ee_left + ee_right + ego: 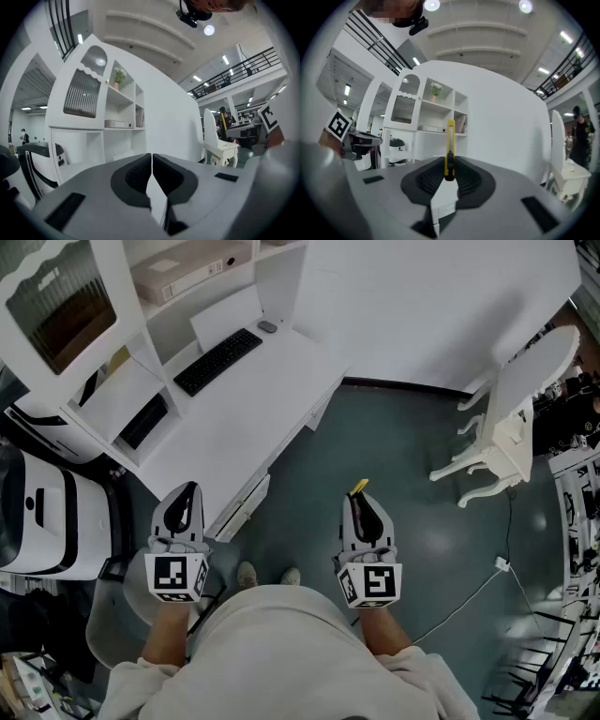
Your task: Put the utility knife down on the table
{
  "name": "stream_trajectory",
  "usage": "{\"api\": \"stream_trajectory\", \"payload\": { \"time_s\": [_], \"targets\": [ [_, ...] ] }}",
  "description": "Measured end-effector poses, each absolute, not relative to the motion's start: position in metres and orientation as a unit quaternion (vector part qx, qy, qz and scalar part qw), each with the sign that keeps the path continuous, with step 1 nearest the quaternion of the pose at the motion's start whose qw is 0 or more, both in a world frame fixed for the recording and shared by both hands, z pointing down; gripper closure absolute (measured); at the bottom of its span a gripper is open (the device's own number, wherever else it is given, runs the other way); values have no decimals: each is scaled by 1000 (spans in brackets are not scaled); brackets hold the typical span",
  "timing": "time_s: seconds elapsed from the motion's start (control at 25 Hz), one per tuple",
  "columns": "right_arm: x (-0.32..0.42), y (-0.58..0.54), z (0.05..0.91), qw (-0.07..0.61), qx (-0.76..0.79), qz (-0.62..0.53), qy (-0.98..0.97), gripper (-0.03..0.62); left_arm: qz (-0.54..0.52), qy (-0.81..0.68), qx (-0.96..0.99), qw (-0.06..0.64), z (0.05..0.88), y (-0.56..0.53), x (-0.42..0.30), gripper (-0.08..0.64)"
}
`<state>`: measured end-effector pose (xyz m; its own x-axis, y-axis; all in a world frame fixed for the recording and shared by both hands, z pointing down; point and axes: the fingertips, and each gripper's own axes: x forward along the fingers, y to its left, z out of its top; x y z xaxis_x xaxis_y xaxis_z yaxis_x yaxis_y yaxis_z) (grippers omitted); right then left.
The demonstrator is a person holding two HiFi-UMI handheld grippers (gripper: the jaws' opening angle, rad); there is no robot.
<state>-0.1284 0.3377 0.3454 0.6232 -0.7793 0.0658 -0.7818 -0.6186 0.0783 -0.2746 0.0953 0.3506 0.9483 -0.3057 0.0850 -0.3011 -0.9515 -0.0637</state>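
Observation:
A yellow utility knife (450, 147) stands upright between the pads of my right gripper (450, 177), which is shut on it. In the head view its yellow tip (358, 488) pokes past the right gripper (366, 512), held level over the grey floor. My left gripper (181, 512) hangs by the front edge of the white desk (234, 418). Its jaws (152, 176) are shut with nothing between them. Both grippers point towards the desk and the white shelf unit (112, 122).
A black keyboard (217, 360) and a small mouse (267, 326) lie on the desk. A white chair (511, 418) stands on the floor at the right, with a white cable (469, 592) beside it. A white and black machine (37, 512) is at the left.

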Motion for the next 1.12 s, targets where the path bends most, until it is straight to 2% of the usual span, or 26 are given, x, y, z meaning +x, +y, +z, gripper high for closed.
{"api": "stream_trajectory", "payload": {
  "time_s": [1.12],
  "targets": [
    [-102, 365, 343, 37, 880, 4, -474, 523, -59, 185, -980, 36, 351, 141, -260, 549]
  ]
}}
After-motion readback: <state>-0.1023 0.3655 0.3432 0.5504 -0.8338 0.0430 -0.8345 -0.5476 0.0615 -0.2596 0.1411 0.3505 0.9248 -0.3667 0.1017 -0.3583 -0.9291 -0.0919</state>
